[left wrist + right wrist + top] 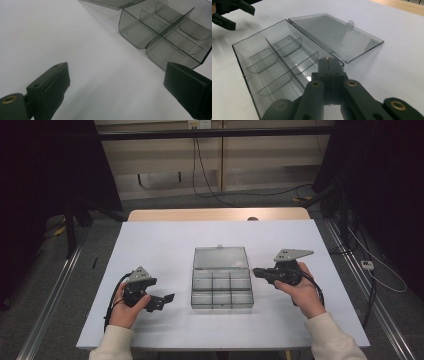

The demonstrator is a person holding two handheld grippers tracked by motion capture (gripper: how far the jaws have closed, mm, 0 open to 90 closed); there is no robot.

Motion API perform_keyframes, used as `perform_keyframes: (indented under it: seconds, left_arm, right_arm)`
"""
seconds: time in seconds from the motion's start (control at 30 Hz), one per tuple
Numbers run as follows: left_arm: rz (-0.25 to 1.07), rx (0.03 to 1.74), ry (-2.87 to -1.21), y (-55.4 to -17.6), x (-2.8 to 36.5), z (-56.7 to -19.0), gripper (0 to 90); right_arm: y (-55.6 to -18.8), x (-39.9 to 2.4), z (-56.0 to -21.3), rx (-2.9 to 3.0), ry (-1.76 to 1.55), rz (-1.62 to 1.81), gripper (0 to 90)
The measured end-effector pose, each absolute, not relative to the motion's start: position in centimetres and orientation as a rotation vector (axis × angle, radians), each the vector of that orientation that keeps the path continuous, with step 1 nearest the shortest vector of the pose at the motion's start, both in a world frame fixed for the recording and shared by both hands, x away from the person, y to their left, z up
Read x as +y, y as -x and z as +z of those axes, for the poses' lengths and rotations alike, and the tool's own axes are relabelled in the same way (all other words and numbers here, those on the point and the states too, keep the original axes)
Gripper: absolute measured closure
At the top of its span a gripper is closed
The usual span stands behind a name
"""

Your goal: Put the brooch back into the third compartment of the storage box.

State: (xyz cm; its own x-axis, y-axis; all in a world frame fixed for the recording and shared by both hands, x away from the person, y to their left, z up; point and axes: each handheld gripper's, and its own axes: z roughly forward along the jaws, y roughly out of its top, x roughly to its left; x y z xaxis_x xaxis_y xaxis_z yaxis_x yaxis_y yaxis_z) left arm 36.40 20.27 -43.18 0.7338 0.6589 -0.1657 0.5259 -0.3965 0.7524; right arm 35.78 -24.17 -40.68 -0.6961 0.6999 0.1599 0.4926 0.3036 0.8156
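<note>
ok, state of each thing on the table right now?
box: open, compartments empty
lid: swung back flat on the table
left gripper: open, holding nothing, beside the box
right gripper: shut, holding nothing, at the box's edge

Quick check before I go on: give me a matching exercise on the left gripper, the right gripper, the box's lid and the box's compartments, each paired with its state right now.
Things:
1. left gripper
2. right gripper
3. lid
4. compartments

States:
A. swung open, lying flat on the table behind the box
B. jaws shut together, nothing between them
C. empty, split by clear dividers
D. jaws wide apart, nothing between them

Pairs: 1-D, 2-B, 3-A, 4-C
</note>
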Motion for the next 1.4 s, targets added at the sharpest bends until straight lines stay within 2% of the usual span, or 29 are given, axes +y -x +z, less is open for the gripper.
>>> perform_keyframes:
  seconds: [1.4]
  left_arm:
    - [0.2,0.893,-2.091,-36.4,20.3,-43.2,6.7]
  right_arm:
    - [-36.5,-22.1,-40.6,2.358,-1.07,1.365,90.0]
